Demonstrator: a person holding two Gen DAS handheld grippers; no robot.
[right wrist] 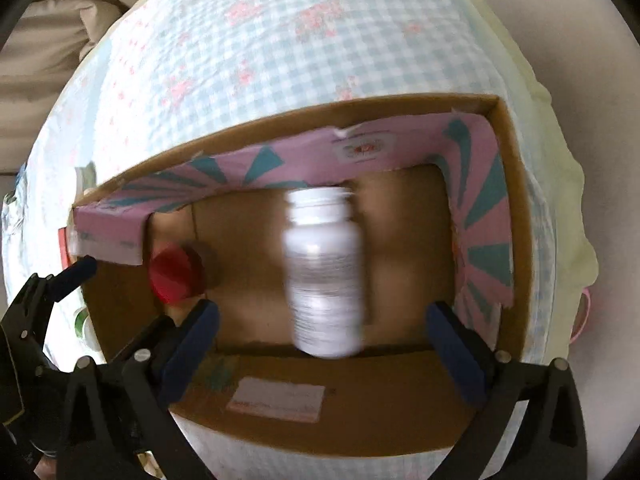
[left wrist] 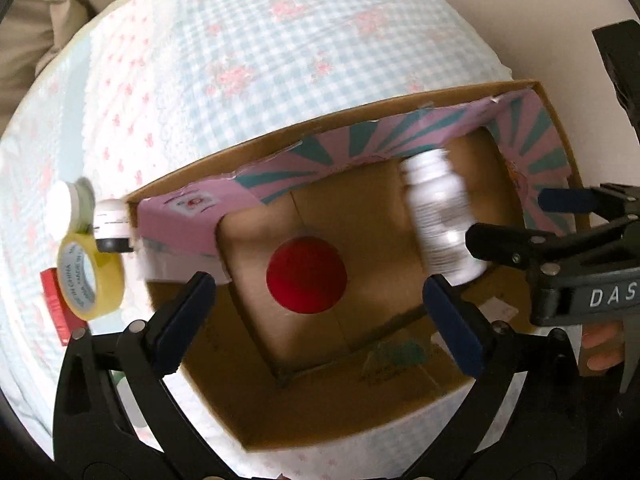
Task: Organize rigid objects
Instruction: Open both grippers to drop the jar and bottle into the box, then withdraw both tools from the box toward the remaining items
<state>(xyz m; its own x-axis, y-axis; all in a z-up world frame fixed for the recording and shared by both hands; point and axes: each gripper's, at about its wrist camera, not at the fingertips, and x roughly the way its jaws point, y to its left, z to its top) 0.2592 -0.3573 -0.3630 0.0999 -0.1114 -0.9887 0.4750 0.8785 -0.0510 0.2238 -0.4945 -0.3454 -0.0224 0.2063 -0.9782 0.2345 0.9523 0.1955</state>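
An open cardboard box with pink and teal flaps sits on a checked cloth. A red round object lies on its floor. A white bottle is inside the box, blurred and free of both grippers. My left gripper is open and empty over the box, above the red object. My right gripper is open and empty just behind the bottle; it also shows in the left wrist view.
Left of the box lie a yellow tape roll, a white jar, a small white bottle with a dark cap and a red box. The checked cloth stretches beyond the box.
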